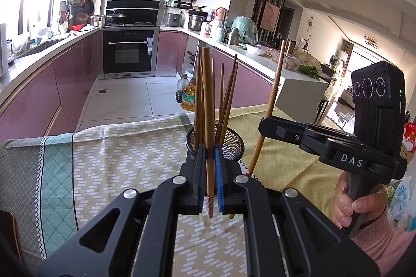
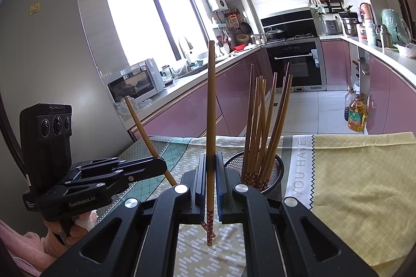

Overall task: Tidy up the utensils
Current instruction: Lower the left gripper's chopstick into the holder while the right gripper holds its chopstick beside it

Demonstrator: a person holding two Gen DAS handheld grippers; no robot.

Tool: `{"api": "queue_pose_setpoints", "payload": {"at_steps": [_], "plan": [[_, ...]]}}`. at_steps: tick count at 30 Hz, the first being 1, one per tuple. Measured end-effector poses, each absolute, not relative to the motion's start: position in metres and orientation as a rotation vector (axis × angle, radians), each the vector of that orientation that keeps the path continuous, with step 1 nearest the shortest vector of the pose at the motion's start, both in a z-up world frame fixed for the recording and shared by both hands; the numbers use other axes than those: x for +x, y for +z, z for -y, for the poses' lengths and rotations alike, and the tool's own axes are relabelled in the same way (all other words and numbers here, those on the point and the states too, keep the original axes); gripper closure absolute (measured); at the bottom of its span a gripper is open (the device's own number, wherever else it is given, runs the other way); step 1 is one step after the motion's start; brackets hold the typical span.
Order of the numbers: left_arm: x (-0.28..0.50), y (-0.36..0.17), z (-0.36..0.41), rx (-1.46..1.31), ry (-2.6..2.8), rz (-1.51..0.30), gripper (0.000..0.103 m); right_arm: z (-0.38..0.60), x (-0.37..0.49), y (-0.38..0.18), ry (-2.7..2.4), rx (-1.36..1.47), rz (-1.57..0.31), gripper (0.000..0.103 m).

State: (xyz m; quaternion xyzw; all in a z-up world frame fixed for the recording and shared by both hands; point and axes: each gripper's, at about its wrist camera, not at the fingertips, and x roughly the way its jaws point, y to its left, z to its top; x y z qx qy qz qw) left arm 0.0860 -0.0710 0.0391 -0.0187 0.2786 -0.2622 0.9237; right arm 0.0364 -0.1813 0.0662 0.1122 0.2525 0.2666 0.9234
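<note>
A black mesh cup (image 1: 234, 144) stands on the table and holds several brown chopsticks (image 1: 228, 100); it also shows in the right wrist view (image 2: 275, 173). My left gripper (image 1: 210, 165) is shut on one chopstick (image 1: 207, 108), held upright just in front of the cup. My right gripper (image 2: 211, 173) is shut on another chopstick (image 2: 211, 108), upright, left of the cup. Each gripper shows in the other's view: the right one (image 1: 265, 122) with its chopstick (image 1: 273, 95), the left one (image 2: 162, 164) with its tilted chopstick (image 2: 145, 136).
A patterned green and yellow tablecloth (image 1: 117, 152) covers the table. Behind it is a kitchen floor with oil bottles (image 1: 188, 96), pink cabinets (image 1: 46, 90) and an oven (image 1: 127, 53). A microwave (image 2: 135, 84) stands on the left counter.
</note>
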Motion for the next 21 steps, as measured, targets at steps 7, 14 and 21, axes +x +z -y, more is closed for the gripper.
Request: {"api": "queue_pose_setpoints", "payload": {"at_steps": [7,14,21], "plan": [[0.0851,0.0428,0.0702,-0.039,-0.543,-0.564,0.095,0.1821,0.0409,0.0685,0.544,0.235,-0.512,0.097],[0.0851,0.0463,0.0704,-0.036,-0.544,-0.555,0.095,0.1827,0.0429,0.0688,0.545,0.237,-0.510,0.097],[0.0863,0.0488,0.0718,-0.032,-0.546,-0.552,0.095,0.1824,0.0451,0.0708,0.547,0.238,-0.506,0.097]]}}
